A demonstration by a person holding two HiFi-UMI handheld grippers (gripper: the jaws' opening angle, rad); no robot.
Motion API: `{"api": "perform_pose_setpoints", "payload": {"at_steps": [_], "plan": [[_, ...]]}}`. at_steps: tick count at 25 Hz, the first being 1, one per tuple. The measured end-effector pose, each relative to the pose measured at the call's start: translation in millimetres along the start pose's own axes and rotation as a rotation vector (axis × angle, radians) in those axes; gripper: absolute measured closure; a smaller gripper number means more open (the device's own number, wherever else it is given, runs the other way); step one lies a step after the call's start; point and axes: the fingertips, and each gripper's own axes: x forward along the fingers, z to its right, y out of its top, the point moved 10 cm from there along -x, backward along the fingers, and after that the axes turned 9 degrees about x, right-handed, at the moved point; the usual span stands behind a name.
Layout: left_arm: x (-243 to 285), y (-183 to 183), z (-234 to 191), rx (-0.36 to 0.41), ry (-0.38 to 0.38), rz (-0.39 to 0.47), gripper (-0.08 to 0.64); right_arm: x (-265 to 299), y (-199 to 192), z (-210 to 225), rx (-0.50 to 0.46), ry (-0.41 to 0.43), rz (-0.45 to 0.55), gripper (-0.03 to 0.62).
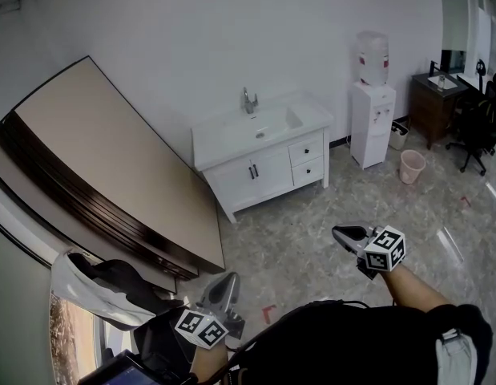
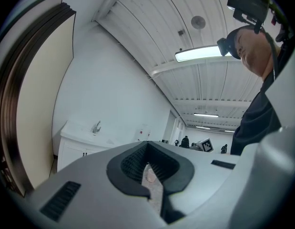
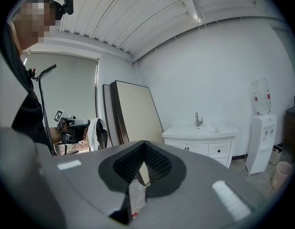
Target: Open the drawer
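Head view: left tongs (image 1: 226, 281), right tongs (image 1: 340, 233) closed, empty, far from vanity drawers (image 1: 306, 149) (water dispenser (image 1: 372, 123) alongside).

A sparsely furnished office room: a white vanity (image 1: 260, 155) stands against a blank wall on a stone-tile floor (image 1: 352, 215). Beside it is a water dispenser (image 1: 372, 103), with a desk (image 1: 438, 103) and office chair (image 1: 476, 127) in the corner. Large panels (image 1: 111, 175) lean nearby under a strip light (image 2: 197, 54).

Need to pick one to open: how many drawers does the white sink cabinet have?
2, stacked at the right end of the sink cabinet: upper drawer above lower drawer. None look hidden.
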Motion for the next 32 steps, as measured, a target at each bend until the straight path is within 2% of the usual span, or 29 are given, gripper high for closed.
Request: {"api": "perform_pose_setpoints", "payload": {"at_steps": [5, 9, 16, 22, 27, 32], "plan": [[35.2, -1.8, -10.8, -0.003, 0.014, -0.014, 0.569, 14.8, 7.0, 39.0, 0.024, 0.014, -0.007, 0.594], [84.3, -3.7, -13.8, 0.003, 0.034, -0.007, 0.569, 30.2, 20.6, 86.8, 0.013, 0.052, -0.012, 0.594], [179.9, 2.3, -1.2, -0.002, 0.073, 0.020, 0.569, 38.6, 66.3, 181.7, -0.009, 0.107, -0.014, 0.594], [250.1, 5.0, 13.6, 0.008, 0.068, 0.018, 0.569, 31.9, 90.4, 247.9, -0.021, 0.121, -0.017, 0.594], [283.5, 2.8, 10.6, 0.008, 0.060, 0.011, 0.569, 33.1, 95.0, 280.3, -0.016, 0.117, -0.026, 0.594], [287.6, 2.3, -11.8, 0.007, 0.052, 0.012, 0.569, 52.3, 92.0, 289.0, -0.004, 0.097, -0.034, 0.594]]}}
